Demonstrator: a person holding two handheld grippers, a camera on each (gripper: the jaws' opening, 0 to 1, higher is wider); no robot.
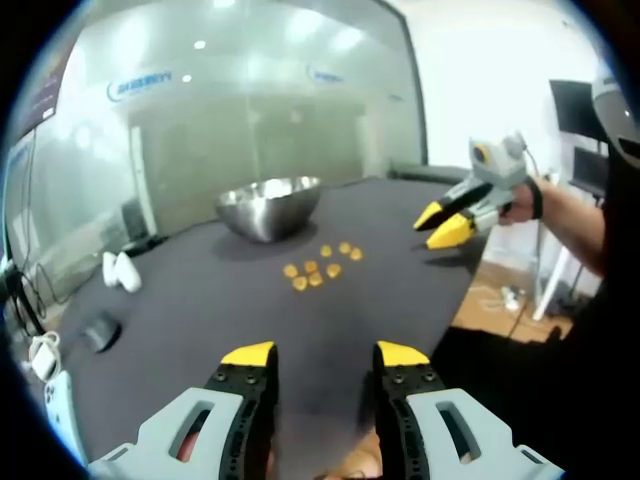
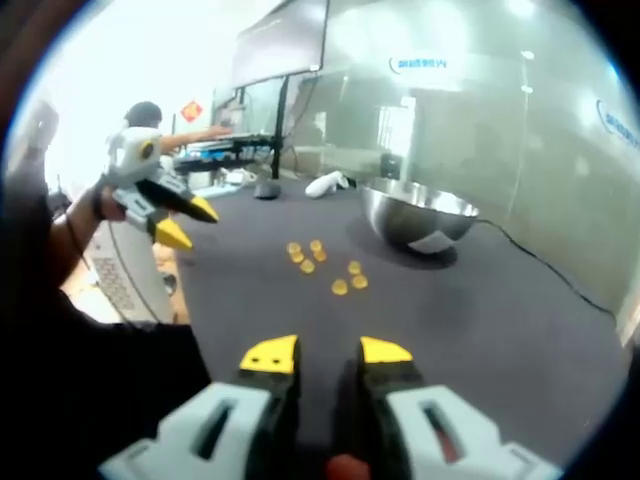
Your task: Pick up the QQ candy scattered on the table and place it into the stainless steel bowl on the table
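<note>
The dark surface [image 1: 200, 300] carries a stainless steel bowl [image 1: 269, 206] and, just in front of it, a loose cluster of small yellow QQ candies [image 1: 318, 266], lying apart from the bowl and from each other.

In the left gripper view, the left gripper [image 1: 325, 354] hovers over the near edge of the surface with its yellow-tipped jaws spread and nothing between them. The right gripper [image 1: 445, 223] shows at the right, held in a hand [image 1: 522, 200] above the surface edge, jaws parted and holding nothing.

In the right gripper view, the bowl [image 2: 417, 212] sits beyond the candies [image 2: 325, 264]. Two white objects [image 1: 121, 270] and a small dark object [image 1: 100, 332] lie at the surface's far side. A glass wall [image 1: 250, 110] stands behind.
</note>
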